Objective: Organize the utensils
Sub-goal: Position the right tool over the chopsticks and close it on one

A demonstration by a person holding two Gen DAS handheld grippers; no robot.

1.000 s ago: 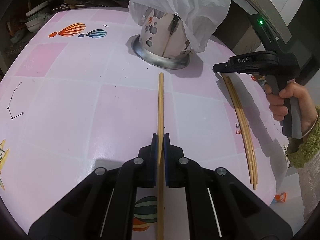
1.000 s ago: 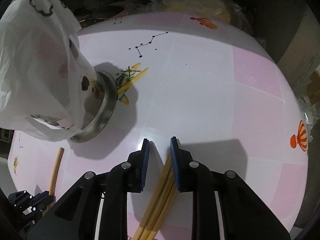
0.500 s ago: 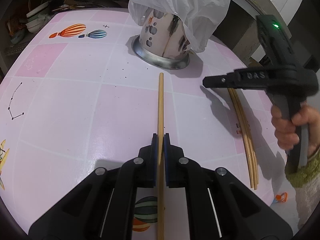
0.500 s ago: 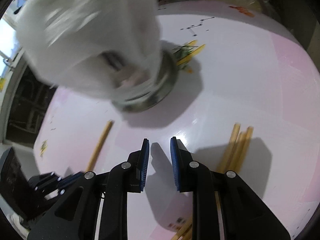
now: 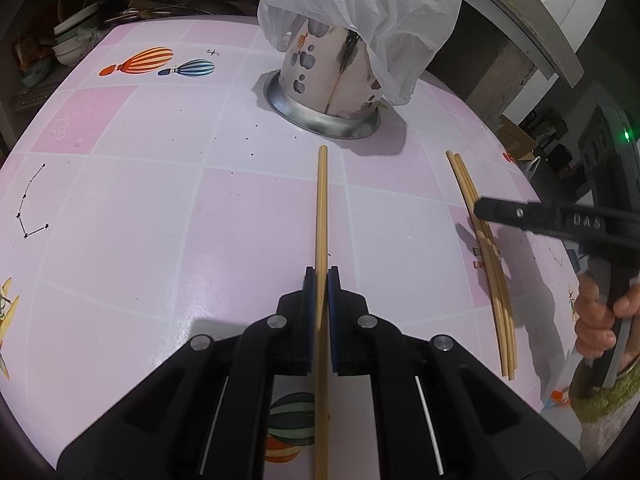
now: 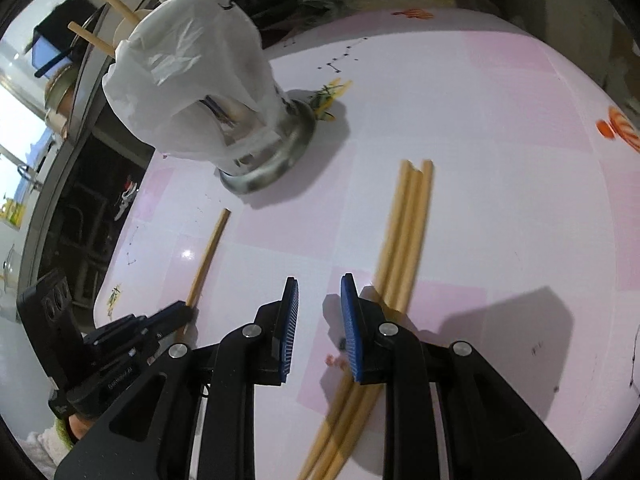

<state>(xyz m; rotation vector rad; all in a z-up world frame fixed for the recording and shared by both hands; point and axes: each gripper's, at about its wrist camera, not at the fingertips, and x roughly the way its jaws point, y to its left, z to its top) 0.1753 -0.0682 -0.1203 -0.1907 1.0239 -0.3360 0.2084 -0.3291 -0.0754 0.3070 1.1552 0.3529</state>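
Bamboo is what I am pinching in my left hand-held gripper (image 5: pixel 321 280): one single chopstick (image 5: pixel 321 216), clenched between the blue pads and lying along the pink tabletop (image 5: pixel 160 208), its far tip pointing toward the utensil holder (image 5: pixel 328 76). That holder is a printed cup sitting in a metal base ring, and a white plastic bag (image 5: pixel 360 12) is draped over its top (so I cannot see what is inside).

My right hand-held gripper (image 6: pixel 319 316) is hanging over the tabletop with its jaws parted and nothing between the blue pads. A bundle of three chopsticks (image 6: pixel 404 240) is lying flat just beside it, passing under the outer side of the right-hand finger rather than through the gap; I cannot tell whether the finger is touching them. In the left wrist view the same bundle (image 5: pixel 486 248) is lying well apart from my single chopstick, roughly parallel to it, and my right hand (image 5: pixel 600 320) is gripping the tool's handle above it, with a green knitted sleeve (image 5: pixel 600 396) at the wrist.

Hot-air balloon prints (image 5: pixel 140 62) are decorating the tabletop's far left.
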